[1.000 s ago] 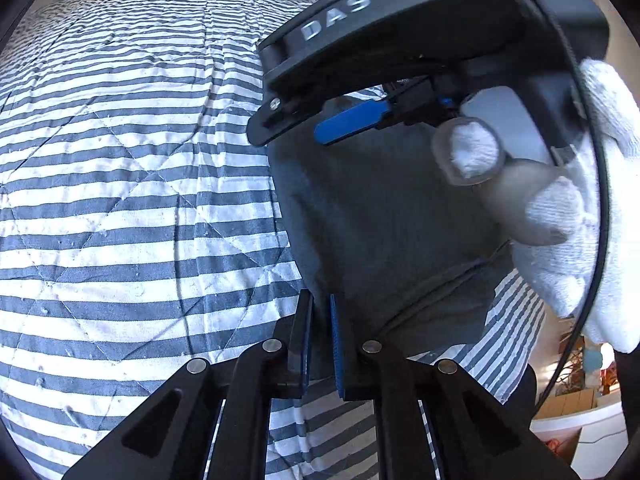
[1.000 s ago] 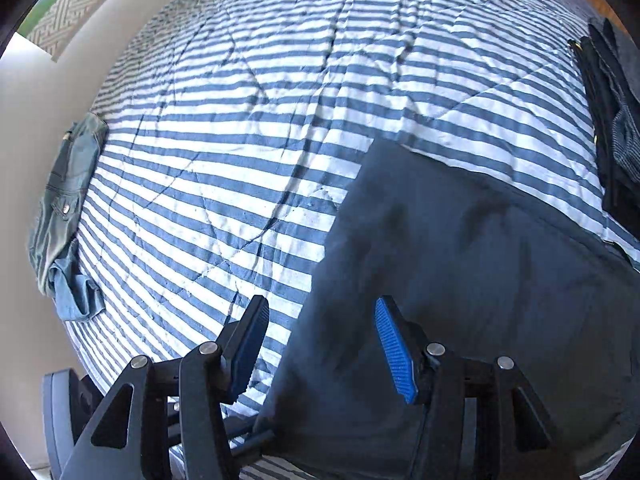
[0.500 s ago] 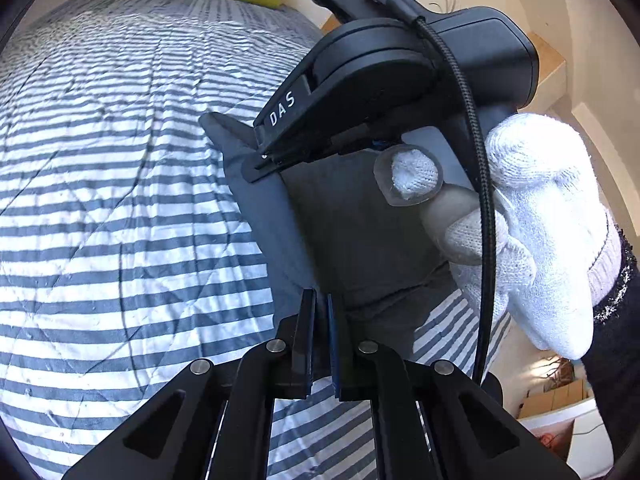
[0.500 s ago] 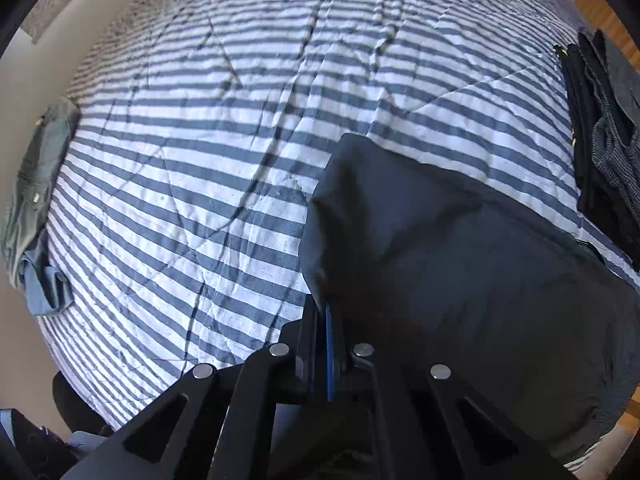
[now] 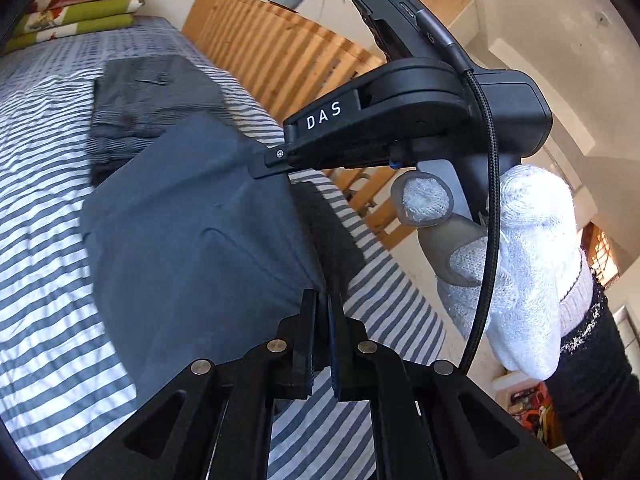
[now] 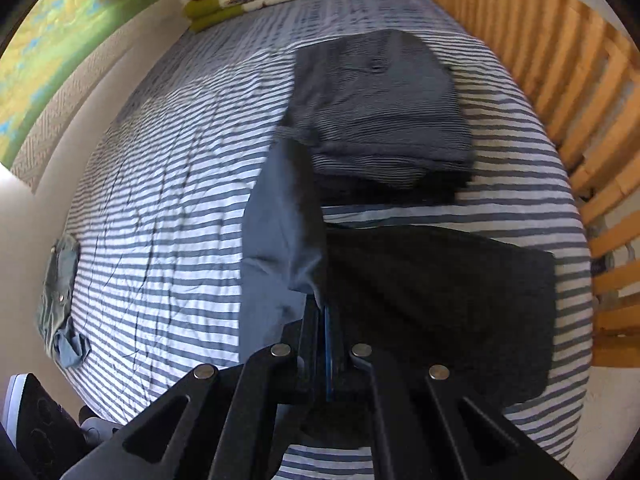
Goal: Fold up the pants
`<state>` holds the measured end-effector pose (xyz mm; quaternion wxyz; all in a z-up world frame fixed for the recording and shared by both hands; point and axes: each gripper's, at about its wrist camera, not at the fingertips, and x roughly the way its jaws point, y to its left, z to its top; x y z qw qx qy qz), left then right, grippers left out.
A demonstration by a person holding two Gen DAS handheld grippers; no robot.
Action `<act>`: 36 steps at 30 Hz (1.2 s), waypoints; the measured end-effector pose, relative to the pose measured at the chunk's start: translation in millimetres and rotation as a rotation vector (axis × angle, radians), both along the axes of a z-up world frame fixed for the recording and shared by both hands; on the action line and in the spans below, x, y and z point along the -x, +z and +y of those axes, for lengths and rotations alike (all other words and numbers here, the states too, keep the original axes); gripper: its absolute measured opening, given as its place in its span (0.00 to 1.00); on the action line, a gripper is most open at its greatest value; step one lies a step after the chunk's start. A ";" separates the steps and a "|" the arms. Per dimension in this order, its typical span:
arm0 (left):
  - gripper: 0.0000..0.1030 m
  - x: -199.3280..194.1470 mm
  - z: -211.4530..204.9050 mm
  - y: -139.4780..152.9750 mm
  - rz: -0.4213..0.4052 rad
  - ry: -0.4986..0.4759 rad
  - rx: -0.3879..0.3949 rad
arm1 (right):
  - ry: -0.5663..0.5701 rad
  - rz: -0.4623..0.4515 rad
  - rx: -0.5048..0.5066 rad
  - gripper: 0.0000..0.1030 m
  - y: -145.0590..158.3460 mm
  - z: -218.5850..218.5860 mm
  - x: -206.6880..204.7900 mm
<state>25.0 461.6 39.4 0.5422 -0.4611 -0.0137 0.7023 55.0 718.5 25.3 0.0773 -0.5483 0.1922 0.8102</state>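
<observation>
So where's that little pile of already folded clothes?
In the right wrist view, the folded striped pile lies on the bed, beyond the held grey pants, near the wooden slats.

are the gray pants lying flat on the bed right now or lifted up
Lifted at one end. Both the left gripper and right gripper are shut on the gray pants, which hang above the striped bedspread.

Bright daylight falls across the striped bedspread [image 6: 168, 208], whitest at the lower left of both views, and the lifted dark pants [image 5: 192, 232] lay a deep shadow over the cover at the right of the right wrist view. Motion blur smears the folded striped garment [image 6: 380, 112] and the fabric edges near mid-frame. Fisheye distortion bows the wooden slats [image 5: 288, 52], and black vignetting fills the corners.
</observation>
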 end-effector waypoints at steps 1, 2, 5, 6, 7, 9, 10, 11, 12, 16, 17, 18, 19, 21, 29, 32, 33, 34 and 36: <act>0.05 -5.2 26.5 -5.1 0.009 -0.032 0.007 | -0.030 0.007 -0.002 0.02 -2.0 17.1 -8.6; 0.04 -8.7 49.7 -10.8 0.013 -0.052 0.020 | -0.054 0.011 -0.007 0.02 -5.3 36.7 -17.6; 0.04 -14.9 108.0 -40.0 -0.014 -0.098 0.074 | -0.136 0.017 -0.007 0.02 -28.2 90.0 -39.9; 0.04 -14.3 122.9 -50.0 -0.027 -0.111 0.093 | -0.163 0.019 0.023 0.02 -39.9 105.9 -45.8; 0.04 -15.3 135.5 -59.0 -0.035 -0.122 0.111 | -0.186 0.005 0.038 0.02 -52.4 119.6 -49.4; 0.04 -17.7 150.8 -68.0 -0.042 -0.135 0.125 | -0.202 -0.011 0.066 0.02 -73.4 136.3 -55.3; 0.04 -18.7 155.3 -70.2 -0.044 -0.140 0.125 | -0.202 -0.020 0.071 0.02 -81.6 142.6 -58.3; 0.06 -15.1 159.4 -72.4 -0.048 -0.143 0.129 | -0.203 -0.020 0.079 0.02 -88.0 146.4 -61.0; 0.11 -15.0 161.2 -73.7 -0.062 -0.159 0.139 | -0.200 -0.014 0.088 0.02 -92.7 149.1 -63.0; 0.26 -19.3 137.2 -66.6 -0.098 -0.189 0.142 | -0.174 0.001 0.101 0.04 -100.7 153.4 -63.9; 0.31 -17.6 124.4 -62.7 -0.095 -0.189 0.140 | -0.157 -0.004 0.106 0.07 -101.4 153.2 -61.8; 0.42 -15.1 108.1 -58.8 -0.078 -0.183 0.138 | -0.140 -0.014 0.115 0.11 -101.4 153.3 -61.1; 0.48 -12.7 91.6 -56.4 -0.050 -0.168 0.141 | -0.120 -0.020 0.139 0.21 -100.7 154.6 -62.4; 0.48 -9.6 55.5 -57.8 -0.004 -0.129 0.175 | -0.092 -0.003 0.156 0.32 -93.1 158.4 -66.0; 0.47 25.8 12.9 -109.0 0.000 -0.053 0.327 | -0.075 0.037 0.115 0.35 -81.1 159.1 -59.3; 0.47 24.2 30.5 -114.1 0.018 -0.078 0.314 | -0.125 0.050 0.158 0.35 -90.9 167.5 -37.5; 0.47 15.4 32.1 -111.5 0.026 -0.086 0.312 | -0.138 0.047 0.159 0.35 -94.7 170.1 -28.9; 0.47 12.6 35.8 -111.9 0.025 -0.095 0.308 | -0.149 0.043 0.157 0.35 -98.6 172.0 -20.4; 0.46 9.1 40.7 -114.6 0.024 -0.108 0.308 | -0.152 0.029 0.175 0.36 -107.1 174.0 -4.1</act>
